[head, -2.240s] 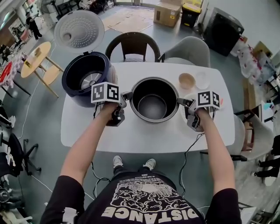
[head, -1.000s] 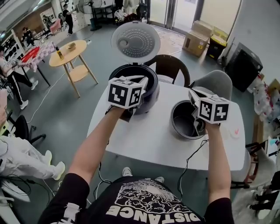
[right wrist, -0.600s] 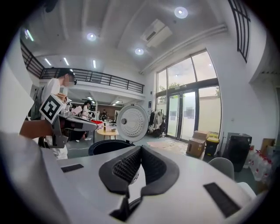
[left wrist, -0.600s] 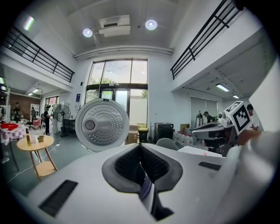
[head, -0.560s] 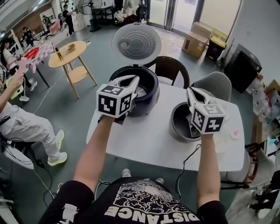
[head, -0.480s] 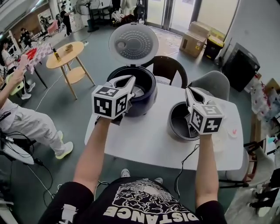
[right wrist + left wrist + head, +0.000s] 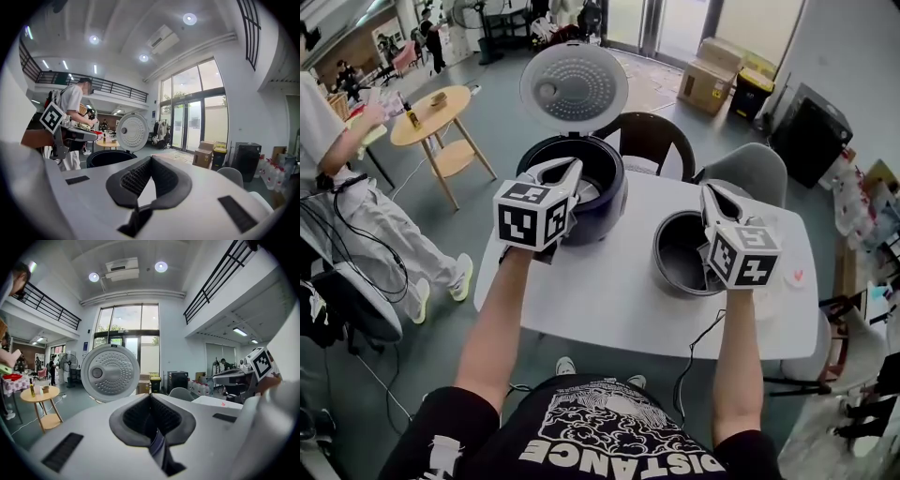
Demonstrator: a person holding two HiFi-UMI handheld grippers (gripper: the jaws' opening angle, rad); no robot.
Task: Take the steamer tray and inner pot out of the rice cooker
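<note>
left gripper (image 7: 570, 169): jaws pressed together, nothing between the pads; tips hang over the near-left rim of the rice cooker (image 7: 614, 202), above it and not touching
rice cooker: on the left end of the table (image 7: 609, 300); lid (image 7: 574, 86) swung up behind the body; cavity open; only a pale metal patch shows inside, no pot in it
inner pot (image 7: 680, 258): already out; upright on the table just right of the rice cooker; close beside it, can't tell if the walls touch; mouth up, empty; round, so no long axis to line up
right gripper (image 7: 711, 194): jaws together, empty; farther right of the rice cooker than the pot; tips above the pot's far rim, clear of it
steamer tray: can't make it out; not visible in the rice cooker; a faint pale shape on the table well right of the rice cooker, beyond the pot, is too washed out to call
key relation: pot sits on the rice cooker's right side, under the right jaws; right hand is the nearer one to the pot; left hand is nearer the cavity
judgement: pot step looks done; any regrip on the pot means opening the right jaws first, then coming down on the rim
</note>
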